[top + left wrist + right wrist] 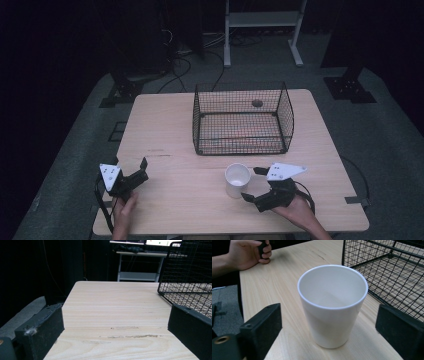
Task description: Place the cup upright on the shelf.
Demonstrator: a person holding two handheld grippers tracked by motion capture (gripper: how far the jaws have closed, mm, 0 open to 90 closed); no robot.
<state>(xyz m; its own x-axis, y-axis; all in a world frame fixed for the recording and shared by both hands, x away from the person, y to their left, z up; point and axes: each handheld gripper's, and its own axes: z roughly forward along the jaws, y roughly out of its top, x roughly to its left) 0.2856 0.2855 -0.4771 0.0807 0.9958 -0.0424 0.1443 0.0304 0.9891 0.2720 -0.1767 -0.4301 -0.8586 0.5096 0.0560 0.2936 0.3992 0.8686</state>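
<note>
- The white cup [332, 307] stands upright and empty on the table [175, 135], near the front edge, just in front of the wire basket [243, 119] and clear of it
- It looks like glazed ceramic or hard plastic; I judge it stiff, smooth and rather slippery, light to moderate in weight, and liable to chip or crack if it tips or is dropped
- It has no handle and tapers toward the base, so a grip would tend to slide downward; I would take it across the wall at about mid height or just under the rim, squarely on both sides
- The right gripper [256, 183] sits just beside the cup; its jaws stand wide apart on either side of the cup without touching it, holding nothing
- The left gripper [136, 172] rests well apart at the table's left front; its jaws are wide open over bare wood with nothing between them
- No brand, label or writing can be read on the cup, the wire basket or the table; the cup's wall is plain white
</note>
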